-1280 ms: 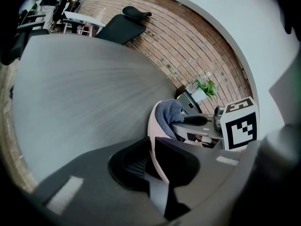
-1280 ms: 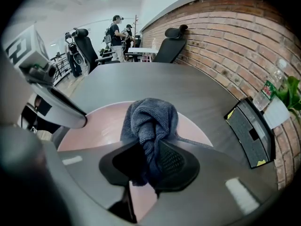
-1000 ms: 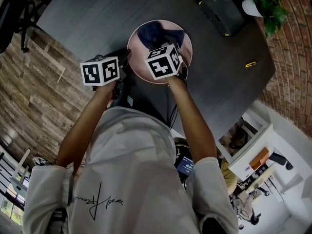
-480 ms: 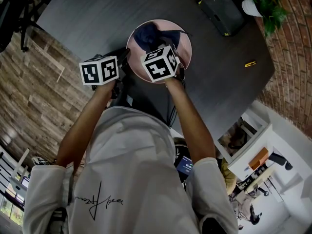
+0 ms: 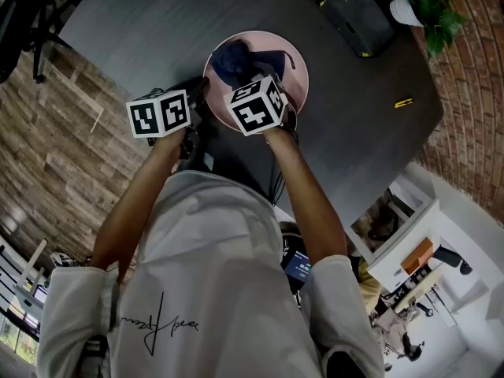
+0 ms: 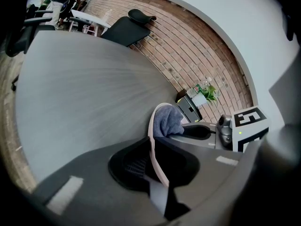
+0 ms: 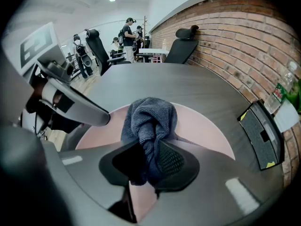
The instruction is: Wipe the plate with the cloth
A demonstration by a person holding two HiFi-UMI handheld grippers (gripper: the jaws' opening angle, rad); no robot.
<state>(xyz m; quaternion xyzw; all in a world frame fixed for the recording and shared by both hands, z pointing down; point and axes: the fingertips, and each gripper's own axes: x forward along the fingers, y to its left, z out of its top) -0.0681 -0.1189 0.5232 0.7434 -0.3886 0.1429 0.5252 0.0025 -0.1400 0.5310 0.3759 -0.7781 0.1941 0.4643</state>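
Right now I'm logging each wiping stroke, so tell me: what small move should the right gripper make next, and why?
Probably drag the cloth sideways across the plate toward its bare right part. The right gripper is shut on the bunched cloth, which appears to rest on the pink surface, and the left gripper clamps the plate's rim, so the plate should hold steady.

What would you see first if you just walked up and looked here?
The pink plate stands out most against the dark table, with a bunched dark blue cloth on it. The right gripper pinches the cloth between its fingers, while the left gripper grips the plate's rim.
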